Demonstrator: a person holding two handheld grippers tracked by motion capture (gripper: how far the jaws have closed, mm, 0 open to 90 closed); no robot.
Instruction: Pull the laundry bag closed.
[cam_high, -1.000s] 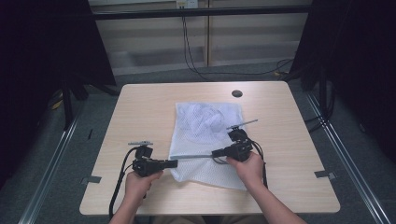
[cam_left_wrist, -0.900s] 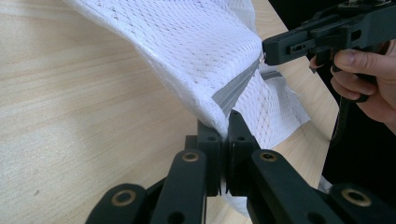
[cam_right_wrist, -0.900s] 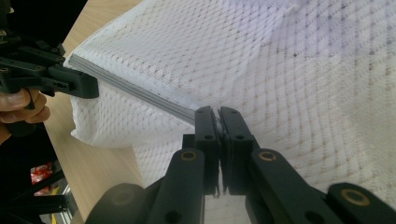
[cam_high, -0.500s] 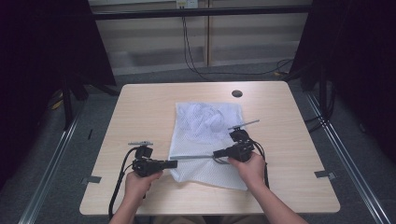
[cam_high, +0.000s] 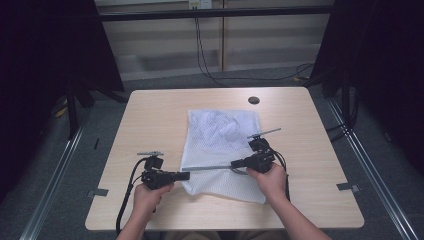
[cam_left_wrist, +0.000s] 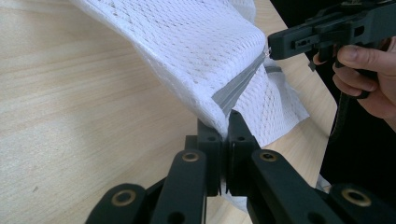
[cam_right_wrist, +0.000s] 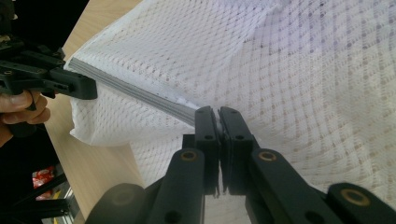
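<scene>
On a wooden worktop (cam_high: 150, 120), the left hand-held gripper (cam_high: 186, 175) and right hand-held gripper (cam_high: 235, 163) each pinch the grey zipper (cam_high: 207, 168) of a white mesh laundry bag (cam_high: 220, 135), holding it taut; sliding the zip along likely comes next.

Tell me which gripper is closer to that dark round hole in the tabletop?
The right gripper. It grips the mesh bag's grey zipper below the hole, just left of it. The left gripper holds the zipper's other end, farther left and nearer the person.
</scene>
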